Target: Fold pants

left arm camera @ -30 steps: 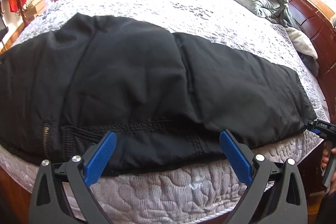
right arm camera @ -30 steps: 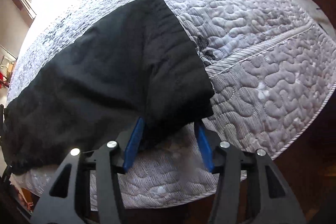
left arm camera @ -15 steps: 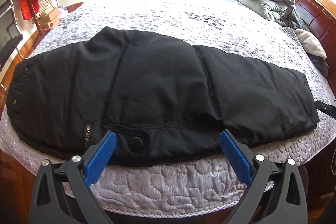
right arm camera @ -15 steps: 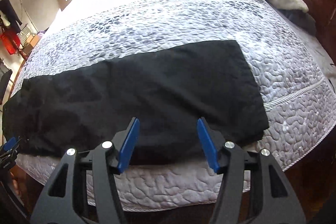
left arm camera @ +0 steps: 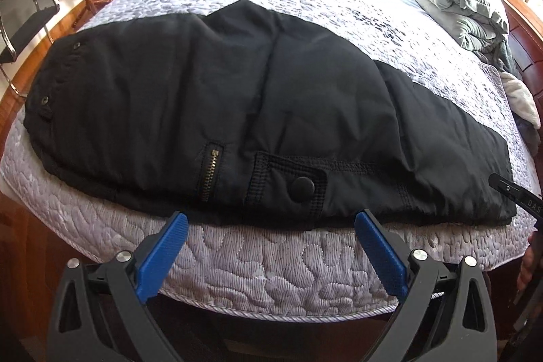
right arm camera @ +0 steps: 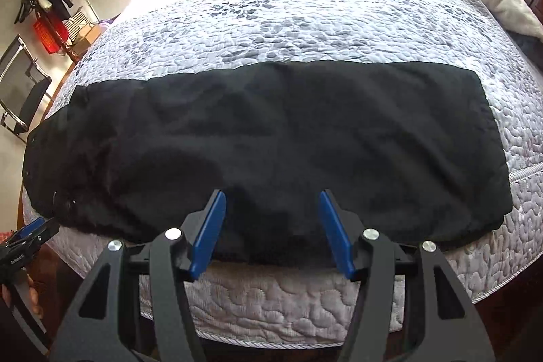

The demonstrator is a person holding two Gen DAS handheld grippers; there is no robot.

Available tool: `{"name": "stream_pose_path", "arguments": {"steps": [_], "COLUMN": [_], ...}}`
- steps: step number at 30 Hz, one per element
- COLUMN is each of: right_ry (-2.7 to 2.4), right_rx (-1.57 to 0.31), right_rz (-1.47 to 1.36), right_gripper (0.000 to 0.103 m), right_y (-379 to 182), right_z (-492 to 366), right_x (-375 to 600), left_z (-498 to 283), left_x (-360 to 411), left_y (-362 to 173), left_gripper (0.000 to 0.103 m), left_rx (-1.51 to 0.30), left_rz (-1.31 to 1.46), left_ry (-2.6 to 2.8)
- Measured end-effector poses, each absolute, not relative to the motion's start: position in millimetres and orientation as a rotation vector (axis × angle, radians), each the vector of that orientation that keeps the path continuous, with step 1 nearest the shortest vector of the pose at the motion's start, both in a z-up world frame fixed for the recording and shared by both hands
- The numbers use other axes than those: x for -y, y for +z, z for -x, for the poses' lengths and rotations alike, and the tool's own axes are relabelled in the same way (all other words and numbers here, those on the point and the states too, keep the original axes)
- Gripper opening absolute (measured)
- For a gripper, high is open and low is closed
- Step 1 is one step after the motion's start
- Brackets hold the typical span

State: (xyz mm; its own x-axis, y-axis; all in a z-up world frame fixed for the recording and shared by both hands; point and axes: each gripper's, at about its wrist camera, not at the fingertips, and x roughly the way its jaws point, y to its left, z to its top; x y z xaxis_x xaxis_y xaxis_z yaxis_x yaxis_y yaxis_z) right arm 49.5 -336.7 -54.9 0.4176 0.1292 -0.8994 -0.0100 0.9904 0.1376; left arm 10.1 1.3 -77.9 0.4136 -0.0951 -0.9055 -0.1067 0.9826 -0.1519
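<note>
Sunlight washes over a bed with a grey quilted cover, where black pants lie flat lengthwise along the near edge, waistband to the left. Both tools hang just off that edge with nothing between their blue pads: the left tool spread wide, the right tool about half apart.

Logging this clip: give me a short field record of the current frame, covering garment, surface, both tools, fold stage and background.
garment: black pants, lying lengthwise, legs stacked one on the other
waist end: snaps toward the left in the left wrist view
surface: quilted grey bedspread
left tool: open, empty, over the bed's near edge
right tool: open, empty, at the pants' near edge
fold stage: folded in half lengthwise; no crosswise fold yet
background: rumpled grey comforter at the head of the bed
</note>
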Motion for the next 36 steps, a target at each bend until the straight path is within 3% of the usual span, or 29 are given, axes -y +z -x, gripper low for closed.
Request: {"name": "stream_pose_path", "arguments": {"steps": [12,15,21,24,28,33,36], "right_ry": [0.265,0.267,0.272,0.271,0.277,0.303,0.304], "right_rx": [-1.167,-1.170,-1.197,-1.201,-1.202,-1.195,-1.200], "right_rz": [-0.143,-0.085,-0.075,-0.066,-0.071,-0.053,-0.034], "right_gripper": [0.058,0.058,0.059,0.061,0.062,0.062,0.062], "right_y": [-66,-67,-76,-78,-79,-76,-78], "right_z": [-43,-42,-41,-40,-39,-39,-39], "right_x": [294,283,277,275,274,267,262], "left_z": [-25,-35,-44,-37,-31,-28,-26], "left_x": [-11,-18,-30,-42,-65,-67,-74], "left_y": [-105,-106,-113,-110,-118,-113,-119], "left_gripper": [0.098,0.085,0.072,0.036,0.035,0.044,0.043], "left_rx": [-1.193,-1.182,-1.194,-1.167,-1.185,-1.192,-1.191], "left_rz": [0.274,0.269,0.351,0.364,0.522,0.527,0.536], "left_ry": [-0.008,0.006,-0.028,0.024,-0.050,-0.044,-0.049]}}
